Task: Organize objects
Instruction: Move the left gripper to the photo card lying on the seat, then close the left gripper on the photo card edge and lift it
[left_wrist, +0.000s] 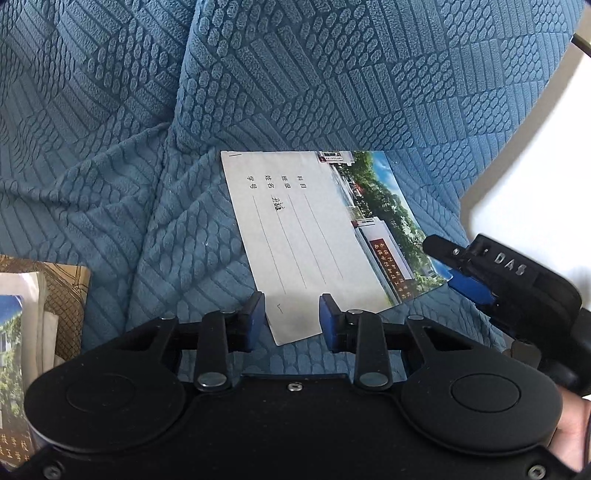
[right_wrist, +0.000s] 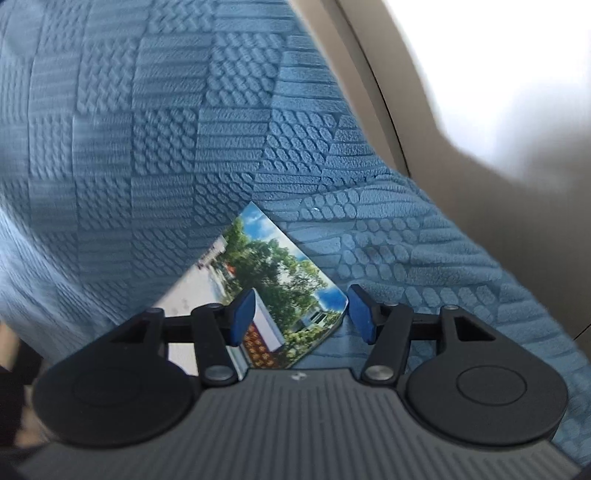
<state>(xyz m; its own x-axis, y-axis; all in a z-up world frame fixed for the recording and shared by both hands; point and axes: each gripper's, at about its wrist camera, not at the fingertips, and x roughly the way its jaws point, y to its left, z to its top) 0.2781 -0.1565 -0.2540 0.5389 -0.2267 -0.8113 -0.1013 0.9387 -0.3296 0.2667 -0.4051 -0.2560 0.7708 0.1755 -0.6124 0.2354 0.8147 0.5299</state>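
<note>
Both tools are closing in on one exercise book (left_wrist: 314, 236), which lies flat on a blue textured sofa cover (left_wrist: 147, 129), its grey name-field half and photo half facing up. Left tool (left_wrist: 292, 317) straddles the book's near corner, blue pads (left_wrist: 255, 314) either side of it with a gap showing on each side, so it is open and not yet pinching. Right tool (right_wrist: 301, 314), seen in its own view, has the photo corner of the book (right_wrist: 280, 280) between its fingers; the right pad sits just clear of the edge and the left one overlaps the cover, so it too looks open. Taking a thin, floppy book at two corners probably keeps it from sagging or sliding on the soft fabric when lifted. A stack of similar books (left_wrist: 33, 332) sits at the left edge of the left view, well apart, and is likely where this one belongs.
</note>
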